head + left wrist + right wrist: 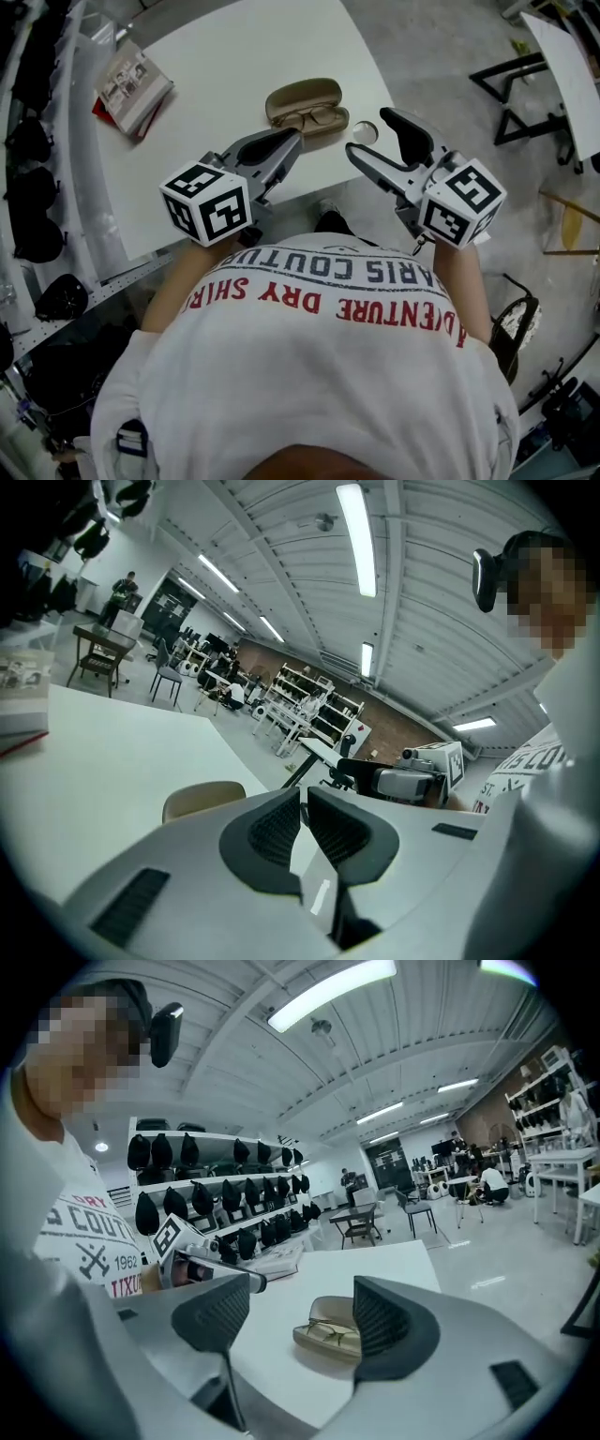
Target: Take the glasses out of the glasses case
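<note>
Glasses (314, 117) lie folded in the open glasses case (302, 95), lid up. The case sits on the white table (234, 56) near the edge closest to me. Both claws hang off that edge, touching nothing.

My right gripper (302, 1288) is spread wide and empty, and it looks straight at the case across bare tabletop. My left gripper (304, 794) is pressed nearly together with nothing between the pads (only a slim gap), and it points at the case's left end.

Risks, as I judge them:
- The frame looks thin, so a pinch on a lens or a hard squeeze could bend or smear it.
- The case looks light and nothing pins it. A pull on the glasses may drag it along, or tip it off the near edge.
- The left claw would need to open or press down to steady the case.

A small round pale thing (365, 133) sits just beside the case's right end (can't tell what it is), and the right claw could knock it. A book (131, 84) lies well apart at the far left. Nothing blocks the approach.
</note>
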